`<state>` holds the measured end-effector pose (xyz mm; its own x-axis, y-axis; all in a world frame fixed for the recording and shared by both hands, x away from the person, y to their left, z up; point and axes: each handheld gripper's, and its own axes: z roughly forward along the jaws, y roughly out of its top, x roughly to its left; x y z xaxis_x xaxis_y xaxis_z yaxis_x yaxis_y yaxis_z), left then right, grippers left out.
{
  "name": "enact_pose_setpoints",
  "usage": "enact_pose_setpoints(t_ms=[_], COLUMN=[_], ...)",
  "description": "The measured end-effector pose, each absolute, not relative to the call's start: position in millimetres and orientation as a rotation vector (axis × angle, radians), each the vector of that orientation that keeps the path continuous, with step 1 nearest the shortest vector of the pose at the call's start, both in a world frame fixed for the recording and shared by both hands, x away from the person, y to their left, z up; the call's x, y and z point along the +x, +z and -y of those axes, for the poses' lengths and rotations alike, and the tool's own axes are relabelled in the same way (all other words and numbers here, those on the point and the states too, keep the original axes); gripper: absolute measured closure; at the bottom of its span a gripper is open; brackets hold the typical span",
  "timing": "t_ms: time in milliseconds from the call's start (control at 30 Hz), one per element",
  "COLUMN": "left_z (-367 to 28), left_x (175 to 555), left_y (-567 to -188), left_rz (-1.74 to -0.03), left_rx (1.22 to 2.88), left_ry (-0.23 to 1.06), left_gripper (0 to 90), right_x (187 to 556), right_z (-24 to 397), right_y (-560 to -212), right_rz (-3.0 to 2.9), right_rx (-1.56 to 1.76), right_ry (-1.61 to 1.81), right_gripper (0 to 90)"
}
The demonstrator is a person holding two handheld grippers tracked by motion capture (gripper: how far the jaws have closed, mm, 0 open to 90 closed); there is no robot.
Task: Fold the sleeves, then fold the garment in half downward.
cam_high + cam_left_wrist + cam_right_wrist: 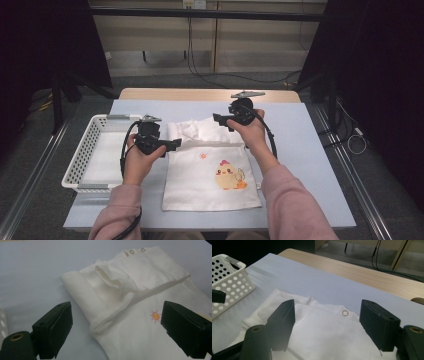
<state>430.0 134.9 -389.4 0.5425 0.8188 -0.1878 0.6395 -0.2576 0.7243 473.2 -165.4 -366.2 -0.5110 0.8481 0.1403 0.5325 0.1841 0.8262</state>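
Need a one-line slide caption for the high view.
Two hand-held grippers, left and right, both open, above a partly folded white shirt beside a white basket.

The table holds one white shirt point(210, 170), folded, with one chick print point(229, 175), and one white basket point(80, 160) at the left. Two grippers hover: left gripper point(172, 144), right gripper point(219, 120).

Folded white shirt point(140, 297) between open fingers point(53, 327)

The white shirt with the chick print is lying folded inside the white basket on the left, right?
Not quite. The shirt with the chick print lies folded on the table, beside the white basket on the left, not inside it. The high view shows this.
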Motion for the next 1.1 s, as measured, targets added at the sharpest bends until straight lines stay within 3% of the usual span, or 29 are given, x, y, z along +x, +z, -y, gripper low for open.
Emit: enact_pose_setpoints(t_ms=[1100], left_z=[-132], left_x=[435], left_y=[-392], left_rz=[-1.178], left_rx=[1.999], left_ry=[0.268], left_gripper=[10.6], right_x=[457], right_z=[217], right_y=[-381], right_rz=[-2.041], right_rx=[1.388], right_ry=[1.218], right_gripper=[19.9])
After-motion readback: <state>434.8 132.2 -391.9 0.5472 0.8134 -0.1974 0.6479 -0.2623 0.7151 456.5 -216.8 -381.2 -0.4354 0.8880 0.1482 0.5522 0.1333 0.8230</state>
